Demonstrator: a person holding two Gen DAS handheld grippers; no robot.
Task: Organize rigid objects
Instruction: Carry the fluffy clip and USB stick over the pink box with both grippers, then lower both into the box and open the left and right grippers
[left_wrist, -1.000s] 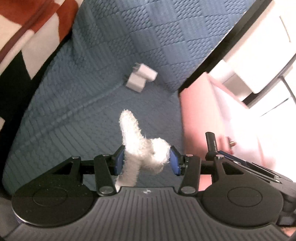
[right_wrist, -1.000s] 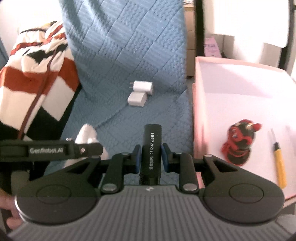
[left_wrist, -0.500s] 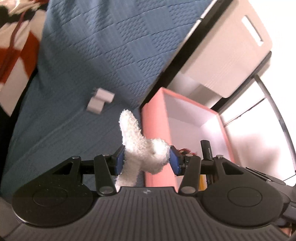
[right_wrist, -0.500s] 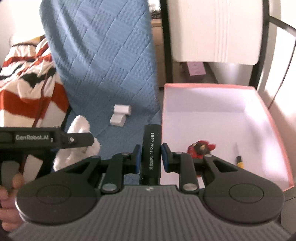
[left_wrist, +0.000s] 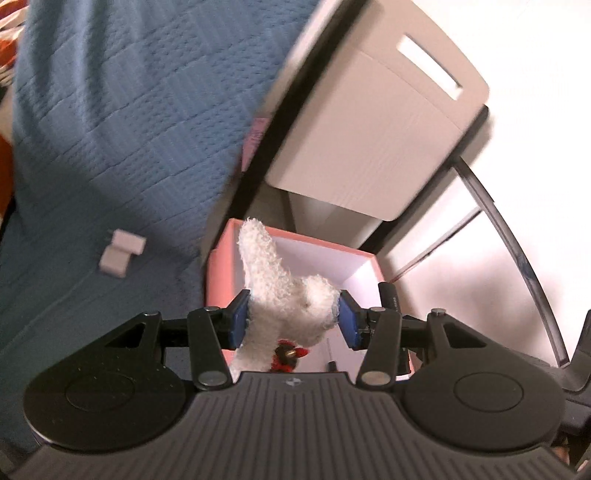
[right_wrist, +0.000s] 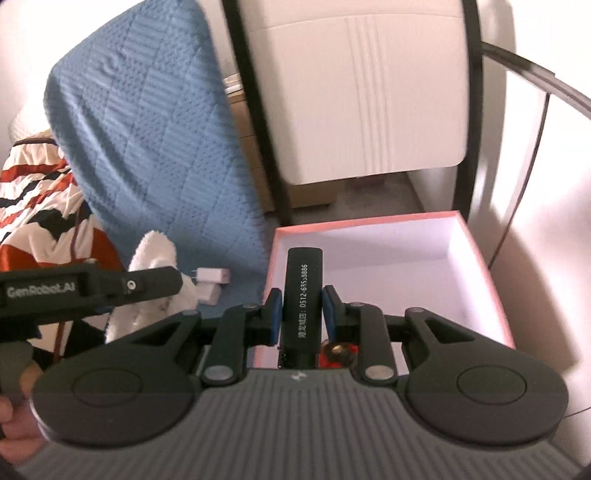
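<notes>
Both grippers have swung rightward since a second ago, off the blue quilted cover and toward the pink box, which now fills the ground ahead of them. Clamped between the blue pads of the left gripper is a white plush toy, its long limb pointing up and away from the camera, tilted a little left, with its tip crossing the box's far left rim in that view. Shut tight on a black stick-shaped device with white printed digits, the right gripper holds it with the long axis running straight ahead along the fingers, its far end over the box's white interior. Down inside the box, near its close edge, a red and black figurine shows just beyond the right fingers, and the left view catches it below the plush. Most of the box floor toward the far wall lies bare. Two white chargers sit on the quilt, well left of the box's left wall. Behind the box stands a white chair back in a black frame.
</notes>
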